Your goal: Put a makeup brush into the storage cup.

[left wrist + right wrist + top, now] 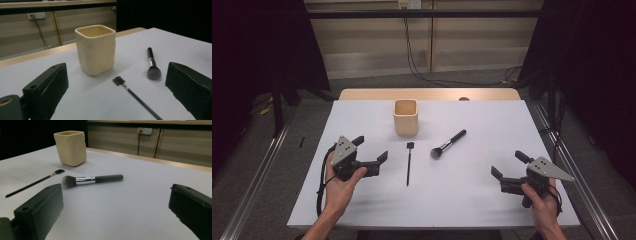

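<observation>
A cream square cup (pixel 406 117) (pixel 95 49) (pixel 70 144) stands upright on the white table (pixel 462 190), toward the back middle. In front of it lies a thin black brush (pixel 409 163) (pixel 135 96) (pixel 33 182), its flat head pointing toward the cup. To its right lies a fluffy makeup brush (pixel 448 144) (pixel 152 65) (pixel 91 180) with a silver ferrule and black handle. My left gripper (pixel 371 149) is open at the table's left, held in a hand, jaws facing the thin brush. My right gripper (pixel 508 164) is open at the right front, holding nothing.
A wooden strip (pixel 429 94) runs along the table's far edge. Cables (pixel 422 70) trail on the floor behind it, below a wall socket (pixel 409 4). Dark stands and curtains flank both sides. Metal rails (pixel 257 175) run along the floor beside the table.
</observation>
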The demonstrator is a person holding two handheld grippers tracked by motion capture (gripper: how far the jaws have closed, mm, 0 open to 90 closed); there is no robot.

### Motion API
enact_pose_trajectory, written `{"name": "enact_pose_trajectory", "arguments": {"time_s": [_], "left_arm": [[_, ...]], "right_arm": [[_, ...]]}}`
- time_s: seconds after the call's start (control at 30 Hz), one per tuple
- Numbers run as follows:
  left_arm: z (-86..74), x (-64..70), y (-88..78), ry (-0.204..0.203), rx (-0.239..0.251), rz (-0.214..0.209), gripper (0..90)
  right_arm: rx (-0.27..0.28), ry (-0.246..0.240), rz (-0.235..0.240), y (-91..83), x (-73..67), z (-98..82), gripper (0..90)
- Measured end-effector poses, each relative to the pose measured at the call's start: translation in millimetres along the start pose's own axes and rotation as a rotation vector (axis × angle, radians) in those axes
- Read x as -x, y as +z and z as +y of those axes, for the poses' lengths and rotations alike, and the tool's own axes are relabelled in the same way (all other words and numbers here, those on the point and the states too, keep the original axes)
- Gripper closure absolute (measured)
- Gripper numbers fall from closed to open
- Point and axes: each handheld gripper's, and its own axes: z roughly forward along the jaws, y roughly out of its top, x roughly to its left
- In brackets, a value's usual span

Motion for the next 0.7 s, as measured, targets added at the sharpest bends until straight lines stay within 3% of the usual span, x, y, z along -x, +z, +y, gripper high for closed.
{"name": "enact_pose_trajectory", "arguments": {"time_s": [0.27,0.37,0.47,0.5,0.6,0.7], "left_arm": [[13.8,7.6,17.0,0.018,0.017,-0.010,6.0],[16.6,9.7,24.8,0.034,-0.005,-0.024,6.0],[20.4,9.3,32.6,0.020,-0.018,-0.068,5.3],[22.3,9.7,34.5,0.038,-0.020,-0.060,5.1],[27.7,10.8,39.1,0.027,-0.017,-0.066,4.6],[32.4,12.8,44.4,0.047,-0.027,-0.057,4.5]], "right_arm": [[0.001,0.005,-0.001,-0.1,0.5,-0.1,0.0],[0.000,0.005,0.000,0.0,0.3,0.0,0.0],[-0.001,0.003,0.001,0.1,0.3,-0.1,0.0],[-0.003,0.002,0.001,0.1,0.3,-0.1,0.0],[0.000,0.005,0.001,0.0,0.4,0.0,0.0],[0.002,0.007,0.002,0.6,0.6,0.0,0.0]]}}
